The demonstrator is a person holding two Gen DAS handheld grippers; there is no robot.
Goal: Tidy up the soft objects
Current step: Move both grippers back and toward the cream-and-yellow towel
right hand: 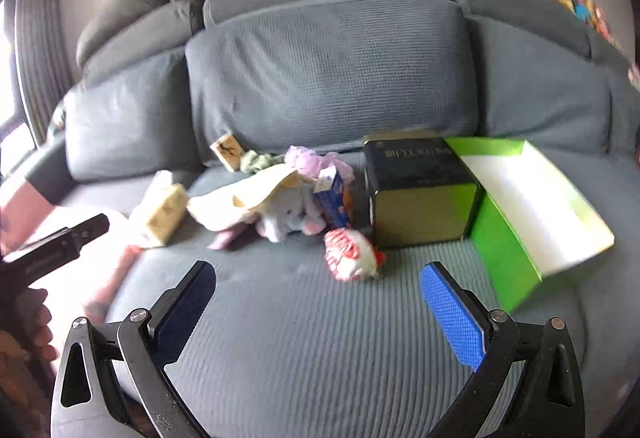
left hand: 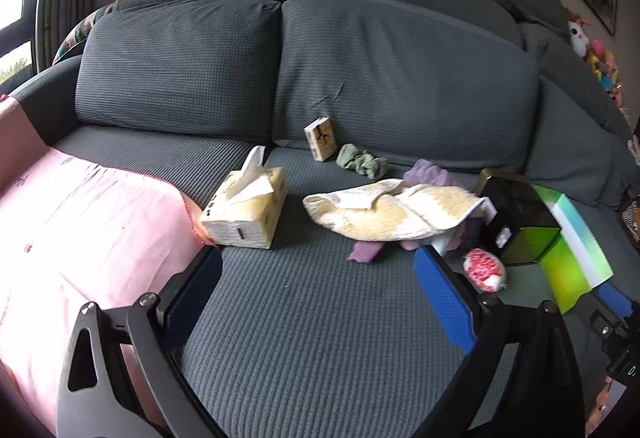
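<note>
Both claws hover over a grey sofa seat [left hand: 304,318] with nothing between their fingers. The left gripper [left hand: 318,278] fills the bottom of the left wrist view, its jaws spread wide and empty. The right gripper [right hand: 318,296] sits likewise at the bottom of the right wrist view, blue pads far apart and bare.

The soft things lie in a loose heap at the middle of both frames. A cream and tan towel [left hand: 394,211] is draped over a pale plush toy [right hand: 290,217], which peeks out from under it in the right wrist view. A purple cloth [left hand: 430,173] bunches behind the towel, and a green cloth [left hand: 362,161] lies further back, near the backrest, just beside a small wooden block [left hand: 320,137] that leans against the cushion. A red and white ball-like soft toy [right hand: 350,254] rests in front of the heap, nearest the right gripper, close to a dark square tin [right hand: 420,189].

An open green box [right hand: 532,213] with a white inside stands at the right, touching the tin. A small blue carton [right hand: 334,193] stands between the plush toy and the tin. A tissue box [left hand: 246,211] sits left of the towel, by a pink blanket [left hand: 80,222] in the lower left of the left wrist view. Stuffed toys [left hand: 600,61] crowd the far right edge.
</note>
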